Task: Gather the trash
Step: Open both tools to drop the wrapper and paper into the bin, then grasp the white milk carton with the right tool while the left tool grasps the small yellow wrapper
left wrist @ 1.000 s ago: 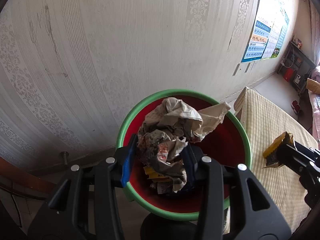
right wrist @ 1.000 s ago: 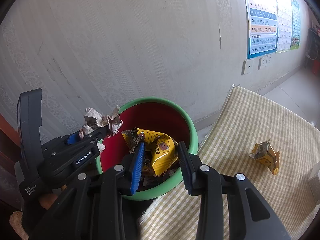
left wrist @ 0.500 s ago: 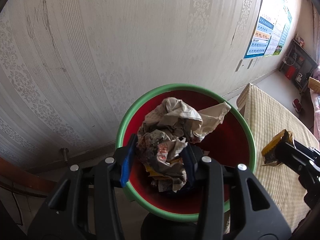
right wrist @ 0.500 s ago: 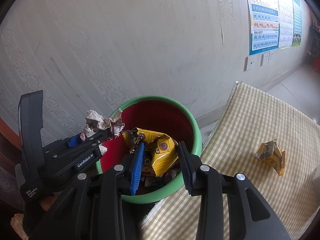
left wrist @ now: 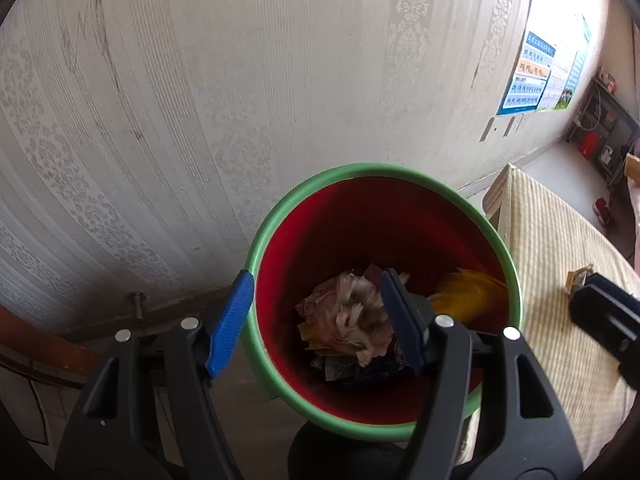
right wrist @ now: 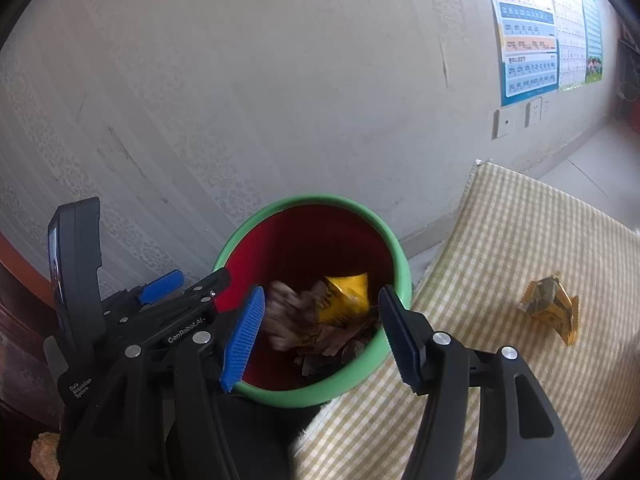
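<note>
A red bin with a green rim [left wrist: 280, 216] [right wrist: 400, 264] stands against the wall. My left gripper [left wrist: 316, 324] hovers over its near side, jaws opening, nothing between the pads. The crumpled paper wad [left wrist: 344, 320] lies blurred down inside the bin. My right gripper [right wrist: 320, 332] is also over the bin, jaws opening and empty. The yellow snack wrapper [right wrist: 348, 294] [left wrist: 464, 292] sits among the trash in the bin. Another crumpled yellow wrapper [right wrist: 550, 308] [left wrist: 578, 276] lies on the checked cloth to the right.
A checked yellow cloth [right wrist: 520, 240] covers the surface right of the bin. The patterned wall [left wrist: 200, 100] rises just behind it, with posters [right wrist: 528, 28] and sockets [right wrist: 506, 122]. The left gripper's body [right wrist: 132, 320] shows in the right wrist view.
Both grippers opened. The paper wad dropped from the left gripper into the bin, and the yellow wrapper dropped from the right gripper into the bin.
</note>
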